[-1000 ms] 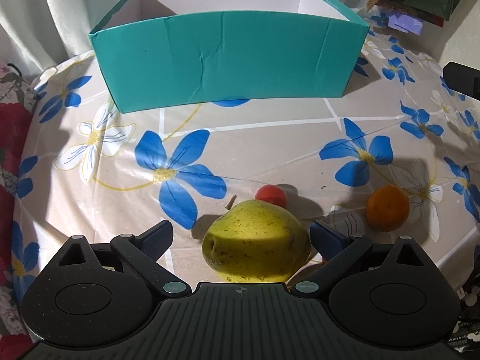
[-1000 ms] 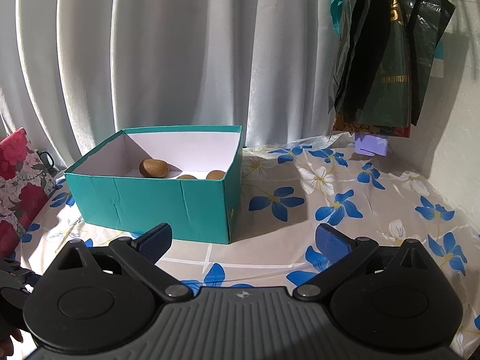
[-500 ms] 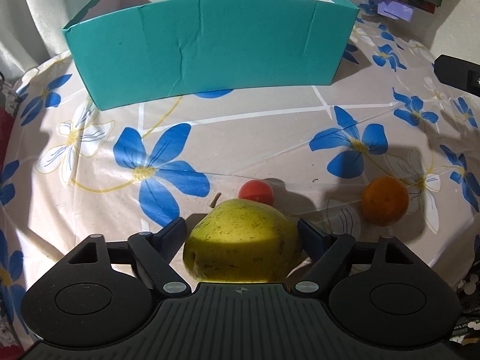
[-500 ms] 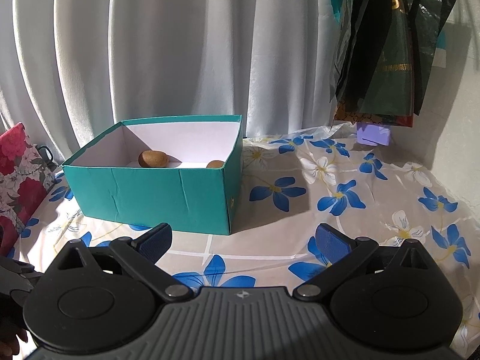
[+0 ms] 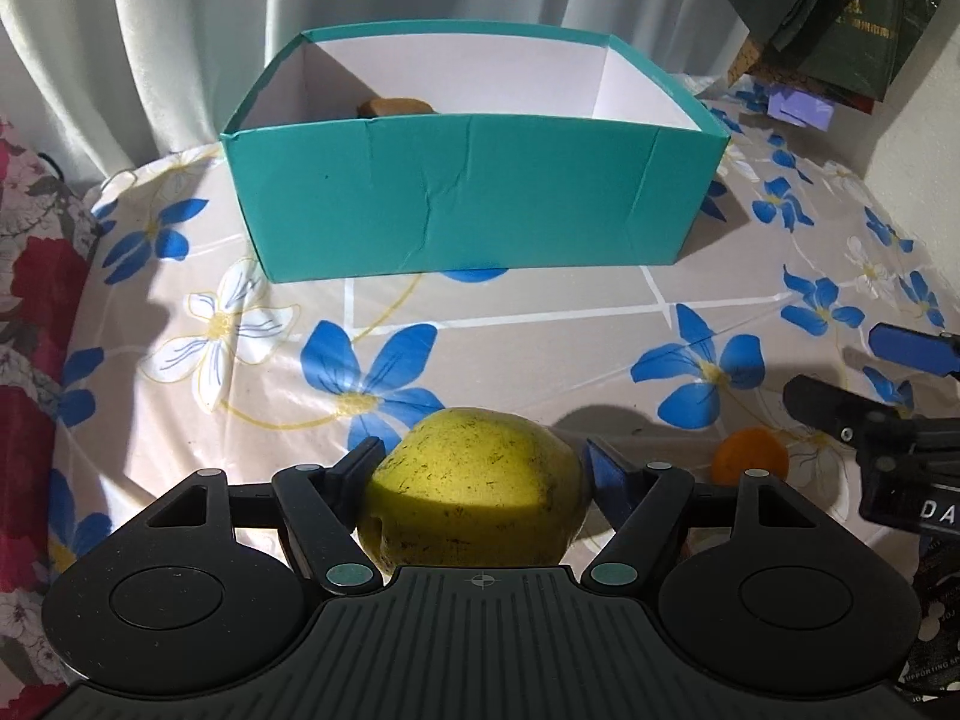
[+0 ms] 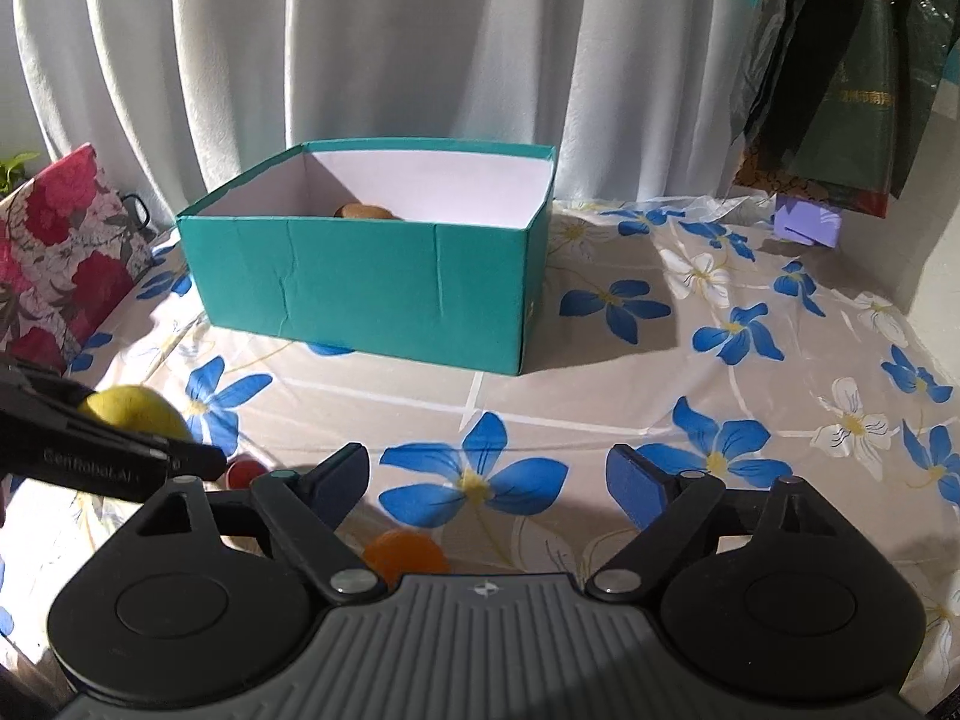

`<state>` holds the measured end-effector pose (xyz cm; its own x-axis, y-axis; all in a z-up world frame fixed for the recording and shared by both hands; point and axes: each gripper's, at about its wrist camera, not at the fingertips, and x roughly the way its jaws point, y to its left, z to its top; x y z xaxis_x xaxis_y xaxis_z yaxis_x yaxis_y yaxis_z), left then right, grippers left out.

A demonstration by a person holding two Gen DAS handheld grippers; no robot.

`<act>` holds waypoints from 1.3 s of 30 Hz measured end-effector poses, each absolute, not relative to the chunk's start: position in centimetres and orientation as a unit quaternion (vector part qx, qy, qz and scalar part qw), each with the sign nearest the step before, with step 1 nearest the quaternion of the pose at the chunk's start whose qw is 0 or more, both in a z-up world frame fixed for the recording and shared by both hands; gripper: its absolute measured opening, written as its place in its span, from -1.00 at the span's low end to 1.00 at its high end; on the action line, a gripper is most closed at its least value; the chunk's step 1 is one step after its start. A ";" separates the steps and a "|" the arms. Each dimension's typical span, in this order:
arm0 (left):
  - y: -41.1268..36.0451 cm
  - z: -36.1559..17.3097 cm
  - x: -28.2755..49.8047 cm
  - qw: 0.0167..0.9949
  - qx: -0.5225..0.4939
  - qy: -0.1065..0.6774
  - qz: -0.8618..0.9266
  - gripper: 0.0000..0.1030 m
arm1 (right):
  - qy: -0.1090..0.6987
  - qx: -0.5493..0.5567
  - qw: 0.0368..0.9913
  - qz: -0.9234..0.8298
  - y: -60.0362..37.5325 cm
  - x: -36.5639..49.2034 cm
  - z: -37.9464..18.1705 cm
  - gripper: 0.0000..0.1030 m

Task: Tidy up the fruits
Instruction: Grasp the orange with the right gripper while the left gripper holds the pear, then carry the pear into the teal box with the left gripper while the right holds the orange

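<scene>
Box (image 5: 468, 198): teal paper card, creased, matt, white inside. Tablecloth (image 5: 540, 336): shiny smooth plastic, blue flowers. Pear (image 5: 474, 486): yellow skin, dark specks. Curtain (image 6: 420, 42): soft white cloth. Grippers: matt black plastic.

— What covered the desk?
— A beige tablecloth (image 5: 540, 348) printed with blue and white flowers, crossed by thin white lines. Sunlight fell across its near part.
— And behind it?
— A pale curtain (image 6: 420, 42) hung in long vertical folds along the whole back.
— Anything on the left?
— A cushion (image 6: 60, 246) with red roses on a light ground, leaning just beside the desk's edge.
— On the right?
— Dark green plastic bags (image 6: 840, 78) with gold lettering hung by the wall, and under them sat a small lilac box (image 6: 807, 222) on the cloth.
</scene>
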<state>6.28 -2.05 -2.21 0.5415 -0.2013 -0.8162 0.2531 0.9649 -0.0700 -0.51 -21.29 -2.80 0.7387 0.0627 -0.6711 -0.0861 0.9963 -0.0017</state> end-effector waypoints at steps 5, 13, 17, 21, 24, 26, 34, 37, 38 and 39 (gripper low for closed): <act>-1.5 -1.9 5.7 0.881 0.024 0.458 -0.121 0.49 | 0.376 -0.023 0.925 0.057 -20.5 -0.6 -3.8 0.48; -0.7 -1.8 4.9 0.883 0.023 0.458 -0.102 0.50 | 0.426 -0.035 0.900 0.082 -19.0 0.1 -6.9 0.03; -0.6 -1.8 4.8 0.883 0.023 0.458 -0.100 0.50 | 0.438 -0.031 0.894 0.085 -18.9 0.6 -7.8 -0.08; -0.8 -1.7 4.8 0.883 0.025 0.458 -0.098 0.50 | 0.433 -0.026 0.897 0.086 -19.0 0.5 -7.7 -0.23; -1.0 -1.3 5.0 0.886 0.029 0.453 -0.091 0.50 | 0.410 -0.013 0.909 0.073 -19.8 0.2 -6.2 -0.23; -1.2 -1.0 5.2 0.889 0.034 0.449 -0.084 0.50 | 0.396 -0.007 0.916 0.064 -20.3 0.1 -5.2 -0.23; -1.8 -0.4 5.8 0.895 0.043 0.438 -0.075 0.50 | 0.348 0.007 0.936 0.054 -21.0 0.1 -2.0 -0.23; -1.9 -0.5 5.7 0.894 0.047 0.439 -0.076 0.50 | 0.344 0.009 0.937 0.056 -20.9 0.0 -1.6 -0.23; -2.0 -0.5 5.7 0.894 0.048 0.439 -0.077 0.50 | 0.342 0.011 0.938 0.056 -20.9 -0.1 -1.5 -0.23; -2.0 -0.5 5.7 0.894 0.048 0.440 -0.078 0.50 | 0.340 0.010 0.939 0.056 -20.9 -0.2 -1.4 -0.23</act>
<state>5.74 -1.97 -0.49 0.6014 -0.0974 -0.7930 0.1825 0.9830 0.0177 -0.17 -20.86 -1.44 0.7624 0.1128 -0.6372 -0.0989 0.9934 0.0575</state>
